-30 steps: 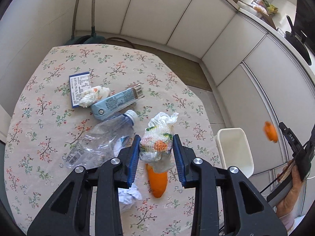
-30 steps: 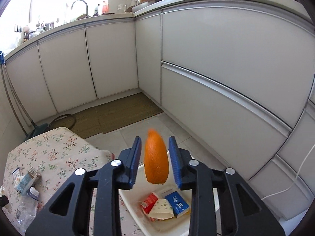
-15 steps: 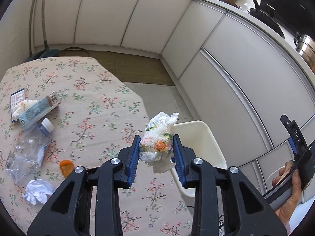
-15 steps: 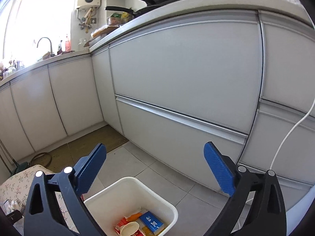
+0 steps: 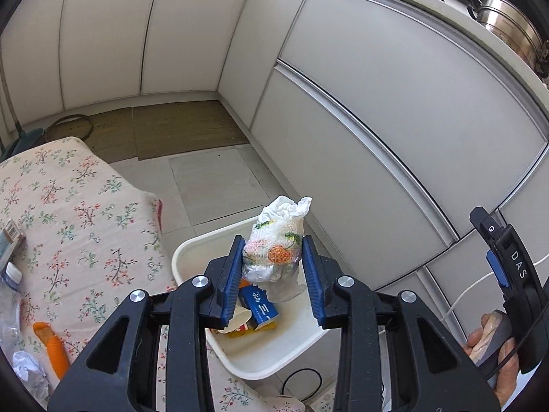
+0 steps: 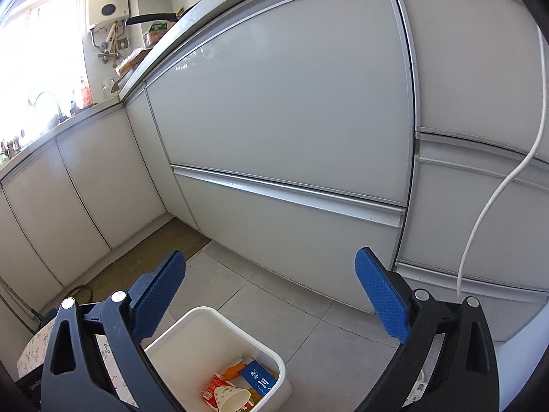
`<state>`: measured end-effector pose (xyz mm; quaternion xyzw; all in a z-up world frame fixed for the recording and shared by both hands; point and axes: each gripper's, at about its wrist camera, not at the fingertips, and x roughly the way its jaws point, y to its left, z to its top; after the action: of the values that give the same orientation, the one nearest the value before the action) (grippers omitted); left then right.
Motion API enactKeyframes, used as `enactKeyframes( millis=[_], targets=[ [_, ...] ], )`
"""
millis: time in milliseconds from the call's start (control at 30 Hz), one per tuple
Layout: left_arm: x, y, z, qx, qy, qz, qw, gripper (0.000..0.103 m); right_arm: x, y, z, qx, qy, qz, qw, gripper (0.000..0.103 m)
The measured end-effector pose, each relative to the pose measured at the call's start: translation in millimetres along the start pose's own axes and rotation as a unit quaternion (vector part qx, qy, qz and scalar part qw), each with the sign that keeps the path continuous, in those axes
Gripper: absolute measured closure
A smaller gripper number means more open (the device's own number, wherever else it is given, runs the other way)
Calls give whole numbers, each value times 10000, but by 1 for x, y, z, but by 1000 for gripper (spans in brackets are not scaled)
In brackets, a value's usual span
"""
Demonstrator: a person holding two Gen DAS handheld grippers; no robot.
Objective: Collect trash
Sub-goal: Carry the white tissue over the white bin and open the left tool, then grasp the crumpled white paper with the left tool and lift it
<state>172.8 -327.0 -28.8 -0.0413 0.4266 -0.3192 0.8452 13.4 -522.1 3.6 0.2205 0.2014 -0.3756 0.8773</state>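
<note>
My left gripper [image 5: 272,271] is shut on a crumpled printed plastic wrapper [image 5: 274,243] and holds it above the white trash bin [image 5: 206,240]. The bin stands on the floor beside the table and holds a blue box [image 5: 260,307], a paper cup and orange peel. My right gripper [image 6: 271,295] is open and empty, above and behind the same bin [image 6: 219,316]; its body shows at the right edge of the left wrist view [image 5: 507,274]. On the floral table [image 5: 68,223] lie an orange peel [image 5: 55,350], a crumpled paper [image 5: 27,370] and a plastic bottle [image 5: 10,274].
White kitchen cabinets [image 5: 377,120] stand close behind the bin. A white cable [image 6: 497,189] hangs down the cabinet front at the right. A brown mat [image 5: 171,130] lies on the tiled floor further back. A carton [image 5: 8,240] sits at the table's left edge.
My left gripper has carried the wrapper off the table to above the bin. My right gripper let go of an orange peel into the bin and has opened wide.
</note>
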Motion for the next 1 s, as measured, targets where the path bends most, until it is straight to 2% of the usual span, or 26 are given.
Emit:
enactKeyframes(
  millis=[167,267,333,433,700,833,1000],
  targets=[
    [17,-9,2,-15,255,-114,9996,66,4,-10,1,117,79,-48,9999,7],
    [21,-11,2,-9,318,-78,9995,59,5,-10,0,134,120,-35,9998,7],
    [20,-9,0,-14,324,-15,9995,42,6,-8,-1,105,150,-18,9998,7],
    [16,-4,-1,-27,263,101,9996,34,6,-2,-2,22,180,23,9998,7],
    [-10,20,-4,7,25,691,9976,17,2,23,-10,-337,298,247,9987,7],
    [-27,39,-10,-109,-102,1014,9947,11,-2,45,-19,-612,389,436,9964,7],
    [-49,69,-20,-319,-150,1290,9910,10,-9,80,-38,-1096,594,739,9894,7]
  ],
)
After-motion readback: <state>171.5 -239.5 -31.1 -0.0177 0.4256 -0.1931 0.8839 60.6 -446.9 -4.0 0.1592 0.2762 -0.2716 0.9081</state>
